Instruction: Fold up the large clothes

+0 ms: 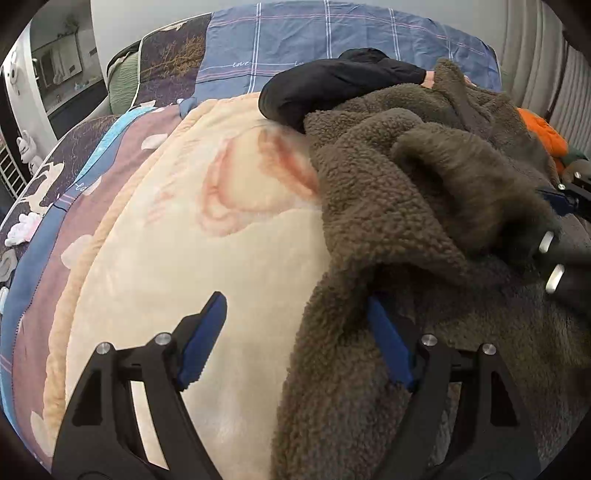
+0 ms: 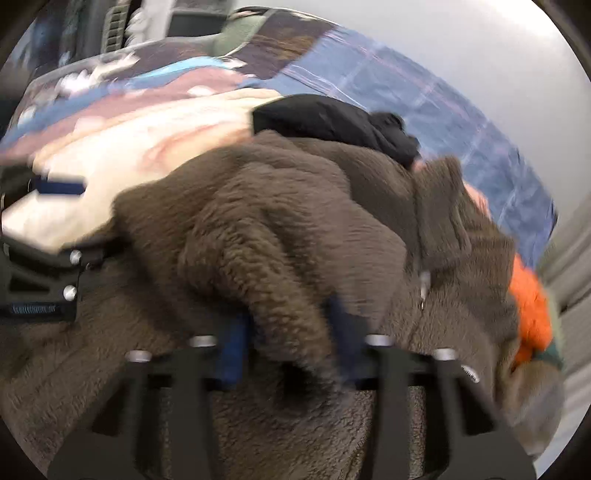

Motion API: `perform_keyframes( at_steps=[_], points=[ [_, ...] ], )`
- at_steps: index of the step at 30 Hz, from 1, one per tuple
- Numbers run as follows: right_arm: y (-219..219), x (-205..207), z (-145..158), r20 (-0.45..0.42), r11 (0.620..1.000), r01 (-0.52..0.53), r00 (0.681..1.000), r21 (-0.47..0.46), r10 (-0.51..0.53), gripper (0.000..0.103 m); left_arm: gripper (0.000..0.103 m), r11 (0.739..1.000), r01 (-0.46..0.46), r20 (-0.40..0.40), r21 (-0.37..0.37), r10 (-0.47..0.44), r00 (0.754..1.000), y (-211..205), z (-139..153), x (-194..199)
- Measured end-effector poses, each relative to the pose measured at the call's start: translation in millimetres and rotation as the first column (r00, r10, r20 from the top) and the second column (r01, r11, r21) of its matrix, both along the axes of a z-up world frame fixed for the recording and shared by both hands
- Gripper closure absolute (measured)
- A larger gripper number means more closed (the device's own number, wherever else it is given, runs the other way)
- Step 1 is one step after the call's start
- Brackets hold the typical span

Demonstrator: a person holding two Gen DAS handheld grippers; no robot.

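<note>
Two grippers are working over a brown fleece jacket [image 1: 424, 229] that is lying rumpled on a bed, covering the right half of the left wrist view and most of the right wrist view. Under it a cream blanket [image 1: 192, 236] with a faint pink pattern is spreading toward nine o'clock, and a blue checked sheet [image 1: 332, 33] is showing at twelve o'clock. A black garment [image 1: 332, 88] is lying just beyond the fleece at about one o'clock, touching its far edge. Something orange [image 1: 543, 133] is peeking out at three o'clock, beside the fleece.

The left gripper [image 1: 295, 339] is holding its blue-padded fingers [image 1: 205, 343] spread wide. The left one is hovering over the cream blanket and the right one is sitting against the hem of the fleece, whose edge is hanging between them without being pinched.

The right gripper [image 2: 291, 339] is blurred in its own view. Its fingers [image 2: 232, 347] are standing close together with a thick fold of the fleece, seemingly a sleeve, bunched between them and being pinched. A metal zipper pull [image 2: 423, 284] is dangling at about three o'clock from that fold. The right gripper's body is also showing at the four o'clock edge of the left wrist view.
</note>
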State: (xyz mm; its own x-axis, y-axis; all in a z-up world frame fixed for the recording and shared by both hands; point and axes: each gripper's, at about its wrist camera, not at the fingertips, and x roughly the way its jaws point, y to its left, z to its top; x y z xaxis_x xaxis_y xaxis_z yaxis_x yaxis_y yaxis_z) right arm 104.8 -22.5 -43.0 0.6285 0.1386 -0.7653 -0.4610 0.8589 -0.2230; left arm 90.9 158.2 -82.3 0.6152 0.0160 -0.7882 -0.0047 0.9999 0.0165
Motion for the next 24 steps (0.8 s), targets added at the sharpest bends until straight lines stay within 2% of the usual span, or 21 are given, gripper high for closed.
perform_keyframes(
  at_steps=[1, 3, 5, 6, 7, 8, 10, 12, 14, 18, 22, 23, 24],
  points=[
    [-26.7, 3.5, 14.4, -0.016, 0.992, 0.062, 0.998, 0.110, -0.061, 0.081, 0.024, 1.000, 0.002, 0.002, 0.000, -0.002, 1.000, -1.2, -0.3, 1.8],
    [-73.8, 6.2, 32.7, -0.025, 0.955, 0.186, 0.982, 0.232, -0.185, 0.082, 0.024, 1.000, 0.009, 0.005, 0.004, -0.009, 1.000, 0.2, -1.9, 1.4],
    [-143.0, 2.0, 42.3, -0.069, 0.878, 0.352, 0.935, 0.325, -0.349, 0.081, 0.024, 1.000, 0.011, 0.007, 0.003, -0.011, 1.000, 1.2, -3.2, 0.8],
    [-166.3, -0.2, 41.4, -0.101, 0.847, 0.406, 0.912, 0.342, -0.397, 0.073, 0.024, 1.000, 0.013, 0.006, -0.003, -0.013, 1.000, 1.9, -3.7, 0.9],
    [-197.2, -3.8, 36.5, -0.160, 0.805, 0.482, 0.876, 0.345, -0.455, 0.049, 0.024, 1.000, 0.014, 0.007, -0.006, -0.014, 1.000, 1.6, -4.1, 0.9],
    [-220.5, -7.8, 31.2, -0.207, 0.770, 0.539, 0.842, 0.341, -0.497, 0.039, 0.024, 1.000, 0.018, 0.009, -0.006, -0.017, 1.000, 1.7, -4.9, 0.8],
    [-258.2, -18.7, 20.1, -0.265, 0.715, 0.601, 0.799, 0.357, -0.539, 0.035, 0.024, 1.000, 0.027, 0.008, -0.004, -0.027, 1.000, -2.2, -5.2, -0.7],
    [-274.9, -23.7, 12.5, -0.312, 0.701, 0.611, 0.791, 0.368, -0.526, 0.035, 0.024, 0.999, 0.027, 0.012, 0.020, -0.027, 1.000, -5.7, -4.1, -1.9],
    [-282.6, -22.3, 8.4, -0.349, 0.691, 0.598, 0.800, 0.406, -0.487, 0.033, 0.024, 0.999, 0.039, 0.018, 0.015, -0.040, 0.999, -7.8, 1.4, -3.8],
    [-278.4, -0.2, 5.0, -0.339, 0.715, 0.566, 0.822, 0.411, -0.457, 0.028, 0.024, 0.995, 0.074, 0.056, -0.066, -0.071, 0.996, -5.8, 20.9, -12.5],
    [-271.8, 49.0, -11.2, -0.405, 0.712, 0.554, 0.824, 0.432, -0.395, 0.025, 0.024, 0.989, 0.091, 0.103, -0.117, -0.079, 0.992, -6.0, 39.1, -10.0],
    [-265.3, 56.4, -12.9, -0.404, 0.718, 0.546, 0.829, 0.431, -0.387, 0.030, 0.024, 0.988, 0.091, 0.106, -0.123, -0.078, 0.991, -7.8, 40.3, -6.1],
    [-259.1, 59.6, -10.6, -0.392, 0.737, 0.539, 0.832, 0.408, -0.392, 0.065, 0.024, 0.985, 0.106, 0.105, -0.139, -0.091, 0.990, -12.3, 39.7, 3.8]
  ],
)
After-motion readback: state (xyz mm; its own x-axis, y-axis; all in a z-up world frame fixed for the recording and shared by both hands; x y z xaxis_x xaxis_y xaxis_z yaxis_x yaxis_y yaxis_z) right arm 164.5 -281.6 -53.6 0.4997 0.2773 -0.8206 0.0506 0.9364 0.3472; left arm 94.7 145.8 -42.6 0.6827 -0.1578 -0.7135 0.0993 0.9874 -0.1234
